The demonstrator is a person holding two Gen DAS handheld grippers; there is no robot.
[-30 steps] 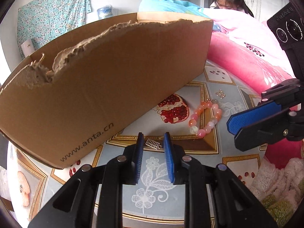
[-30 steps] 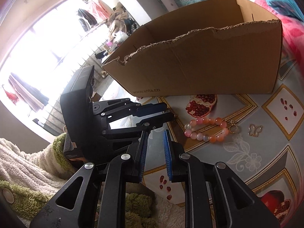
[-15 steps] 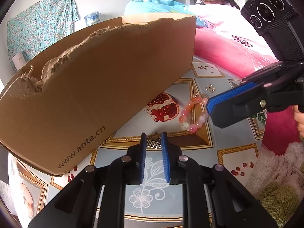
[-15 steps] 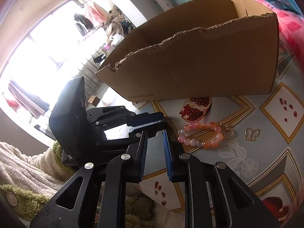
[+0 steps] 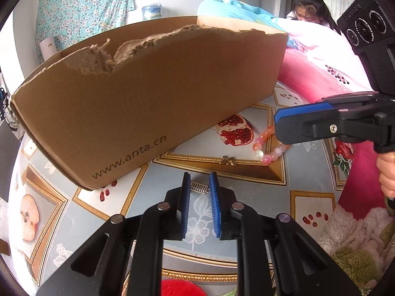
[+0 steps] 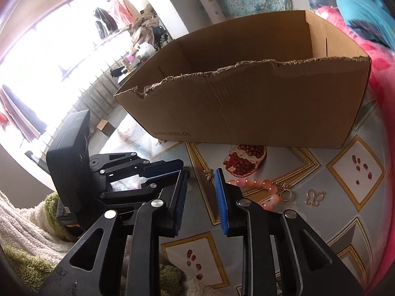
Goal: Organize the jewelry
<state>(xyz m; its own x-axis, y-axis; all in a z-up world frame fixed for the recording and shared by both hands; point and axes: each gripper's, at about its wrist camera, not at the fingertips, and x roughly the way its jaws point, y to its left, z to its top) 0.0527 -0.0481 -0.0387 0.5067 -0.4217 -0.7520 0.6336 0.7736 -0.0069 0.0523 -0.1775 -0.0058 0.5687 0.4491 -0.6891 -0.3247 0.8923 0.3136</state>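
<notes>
My left gripper sits low over the patterned tablecloth, jaws narrow, shut on a small silver ribbed piece that spans the gap at the fingertips. A pink and orange bead bracelet lies beside the printed pomegranate. My right gripper hovers just over the bracelet's near end with its jaws opening and nothing between them; it enters the left wrist view from the right. A gold bow charm and a gold butterfly outline charm lie loose.
A large torn-edged cardboard box stands open just behind the jewelry. Pink bedding borders the right side, with a person beyond it. A fluffy white and green blanket lies at the near edge.
The left jaws have narrowed onto the silver piece. The right gripper has shifted over the bracelet's end, and its jaws have widened in the last half second.
</notes>
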